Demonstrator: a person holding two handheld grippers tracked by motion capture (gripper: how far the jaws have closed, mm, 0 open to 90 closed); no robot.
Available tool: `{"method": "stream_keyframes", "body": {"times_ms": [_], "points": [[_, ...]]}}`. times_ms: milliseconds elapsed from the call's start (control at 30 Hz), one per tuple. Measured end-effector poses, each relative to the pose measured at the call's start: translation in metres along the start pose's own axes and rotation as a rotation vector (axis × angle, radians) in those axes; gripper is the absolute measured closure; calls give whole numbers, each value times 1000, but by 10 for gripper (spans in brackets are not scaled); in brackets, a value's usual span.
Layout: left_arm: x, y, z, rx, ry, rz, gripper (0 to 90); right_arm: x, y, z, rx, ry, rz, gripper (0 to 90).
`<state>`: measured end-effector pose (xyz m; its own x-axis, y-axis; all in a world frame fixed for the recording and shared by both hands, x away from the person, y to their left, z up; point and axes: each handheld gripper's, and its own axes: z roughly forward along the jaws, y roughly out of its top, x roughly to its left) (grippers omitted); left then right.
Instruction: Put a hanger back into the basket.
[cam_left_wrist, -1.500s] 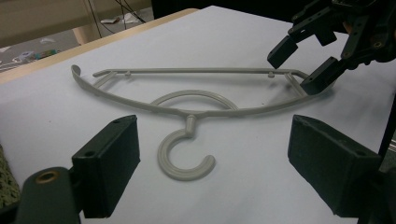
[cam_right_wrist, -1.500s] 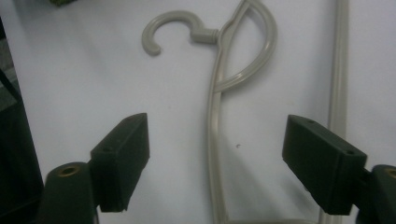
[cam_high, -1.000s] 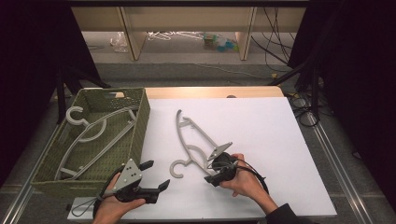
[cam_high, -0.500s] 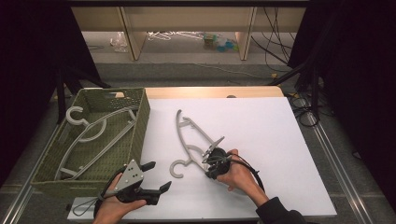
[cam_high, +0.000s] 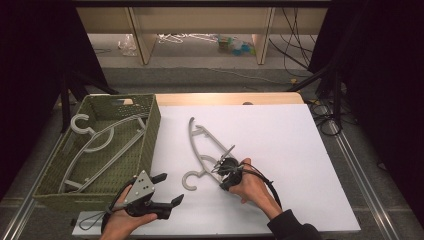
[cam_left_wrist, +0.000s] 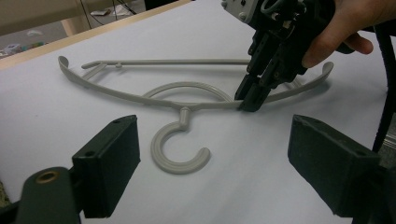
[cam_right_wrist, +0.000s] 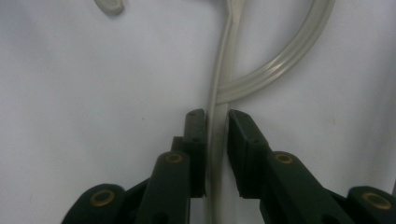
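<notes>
A grey plastic hanger (cam_high: 200, 142) lies flat on the white table, its hook (cam_high: 190, 181) toward the near edge. My right gripper (cam_high: 220, 168) points down at the hanger's near arm, beside the neck. In the right gripper view the two jaws press the thin arm (cam_right_wrist: 216, 140) from both sides, so this gripper (cam_right_wrist: 217, 122) is shut on it. The left gripper view shows the same grip (cam_left_wrist: 252, 97) just right of the hanger's neck (cam_left_wrist: 183, 114). My left gripper (cam_high: 171, 188) hovers at the table's front left, wide open, aimed at the hook (cam_left_wrist: 180, 158), holding nothing.
A green woven basket (cam_high: 152, 127) stands at the table's left edge with grey hangers (cam_high: 100, 145) lying inside. A wooden strip (cam_high: 225, 98) runs along the table's far edge. The white surface (cam_high: 290, 145) stretches to the right of the hanger.
My right gripper has moved left onto the hanger's arm and closed on it. The left gripper has drifted slightly right, still open.
</notes>
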<state>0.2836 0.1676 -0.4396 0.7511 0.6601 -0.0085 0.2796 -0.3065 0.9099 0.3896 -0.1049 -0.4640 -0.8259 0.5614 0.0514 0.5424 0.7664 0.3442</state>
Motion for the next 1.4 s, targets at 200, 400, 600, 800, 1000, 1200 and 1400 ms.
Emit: {"method": "stream_keyframes", "body": {"times_ms": [200, 400, 600, 800, 1000, 1200, 1400], "points": [[0, 1, -2, -28, -37, 19, 167, -3, -2, 0, -15, 12, 2, 812], [0, 0, -1, -17, -21, 34, 170, -5, -4, -3, -18, 26, -18, 821], [2, 1, 0, -3, 4, 57, 187, -7, -14, -19, -24, 63, -78, 822], [2, 4, 8, 23, 15, 103, 218, -5, -29, -42, -71, 137, -119, 822], [4, 3, 23, 80, 33, 141, 252, 1, -41, -55, -84, 179, -158, 823], [1, 1, 39, 134, 15, 196, 277, 7, -48, -62, -91, 229, -194, 823], [-3, 1, 51, 175, -45, 302, 299, 13, -52, -67, -89, 264, -226, 823]]}}
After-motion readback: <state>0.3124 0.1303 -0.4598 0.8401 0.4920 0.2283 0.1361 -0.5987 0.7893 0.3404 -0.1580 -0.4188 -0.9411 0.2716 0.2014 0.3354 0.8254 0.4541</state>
